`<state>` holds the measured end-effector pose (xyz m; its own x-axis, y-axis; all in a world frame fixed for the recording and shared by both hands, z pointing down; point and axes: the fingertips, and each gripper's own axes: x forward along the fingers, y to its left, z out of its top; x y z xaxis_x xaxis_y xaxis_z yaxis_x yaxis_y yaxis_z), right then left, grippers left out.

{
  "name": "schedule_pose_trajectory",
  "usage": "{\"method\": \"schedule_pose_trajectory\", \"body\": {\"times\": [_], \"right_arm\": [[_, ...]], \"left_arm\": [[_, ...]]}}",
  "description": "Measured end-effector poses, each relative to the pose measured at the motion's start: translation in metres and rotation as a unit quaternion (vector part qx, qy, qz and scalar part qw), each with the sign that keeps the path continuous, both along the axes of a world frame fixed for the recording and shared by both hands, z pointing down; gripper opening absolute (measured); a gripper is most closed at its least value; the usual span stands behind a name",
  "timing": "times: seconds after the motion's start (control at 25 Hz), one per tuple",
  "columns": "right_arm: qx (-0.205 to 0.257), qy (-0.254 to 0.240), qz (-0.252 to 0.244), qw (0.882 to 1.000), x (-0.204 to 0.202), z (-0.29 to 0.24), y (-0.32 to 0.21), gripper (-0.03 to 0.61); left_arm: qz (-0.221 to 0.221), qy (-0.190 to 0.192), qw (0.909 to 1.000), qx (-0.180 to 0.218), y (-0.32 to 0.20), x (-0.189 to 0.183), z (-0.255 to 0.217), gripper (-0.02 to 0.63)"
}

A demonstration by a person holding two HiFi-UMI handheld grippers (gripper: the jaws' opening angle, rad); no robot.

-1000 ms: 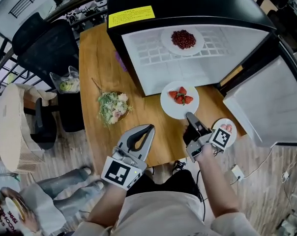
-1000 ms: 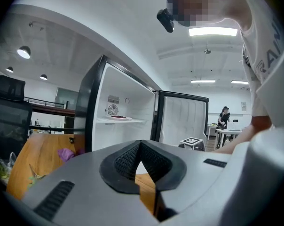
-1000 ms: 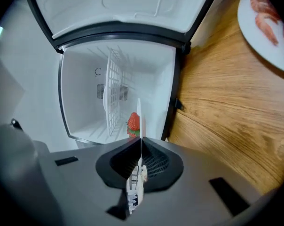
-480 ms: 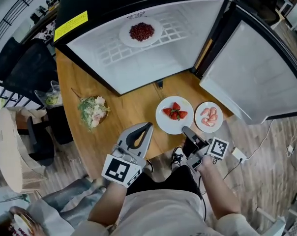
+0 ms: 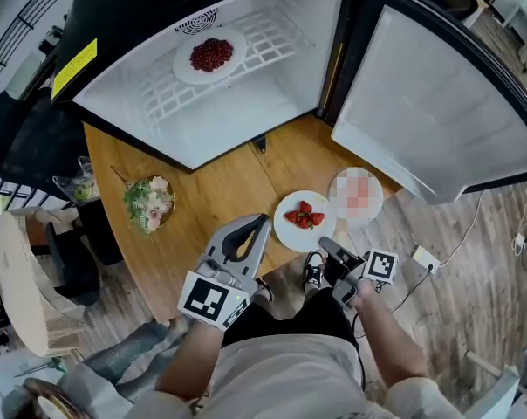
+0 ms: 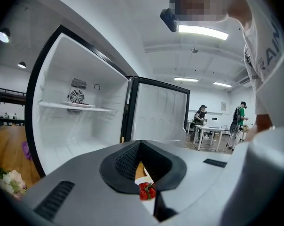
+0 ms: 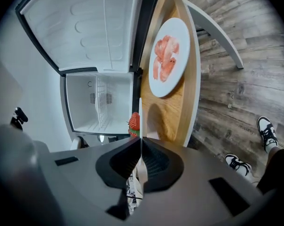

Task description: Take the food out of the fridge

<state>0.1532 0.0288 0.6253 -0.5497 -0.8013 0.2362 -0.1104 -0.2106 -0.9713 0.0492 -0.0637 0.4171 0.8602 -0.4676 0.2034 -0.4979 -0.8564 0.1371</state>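
Wooden table [image 5: 220,203] before open fridge [image 5: 272,94].
Right gripper [image 5: 326,244] pinches thin rim of white strawberry plate [image 5: 321,206]; left gripper [image 5: 263,223] pressed together, empty.

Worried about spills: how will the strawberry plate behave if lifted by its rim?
Likely stiff: the strawberry plate looks like rigid white ware. Pinched only at its near rim by the right gripper, it may droop at the far side. The strawberries lie loose in its middle and could roll if it tilts.
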Motion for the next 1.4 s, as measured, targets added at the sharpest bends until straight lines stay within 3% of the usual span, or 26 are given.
{"method": "schedule_pose_trajectory", "body": {"times": [1.08,1.16,1.4], "right_arm": [[-0.077,0.01,0.006,0.997,0.01,0.039,0.016,0.031],[-0.072,0.009,0.005,0.997,0.008,0.038,0.016,0.074],[-0.071,0.039,-0.001,0.997,0.015,0.037,0.027,0.087]], "left_arm": [[0.004,-0.004,0.9999,-0.009,0.006,0.0,0.007,0.006],[0.004,-0.003,1.0,-0.009,0.007,-0.002,0.007,0.006],[0.003,-0.002,1.0,-0.007,0.008,-0.003,0.007,0.006]]}}
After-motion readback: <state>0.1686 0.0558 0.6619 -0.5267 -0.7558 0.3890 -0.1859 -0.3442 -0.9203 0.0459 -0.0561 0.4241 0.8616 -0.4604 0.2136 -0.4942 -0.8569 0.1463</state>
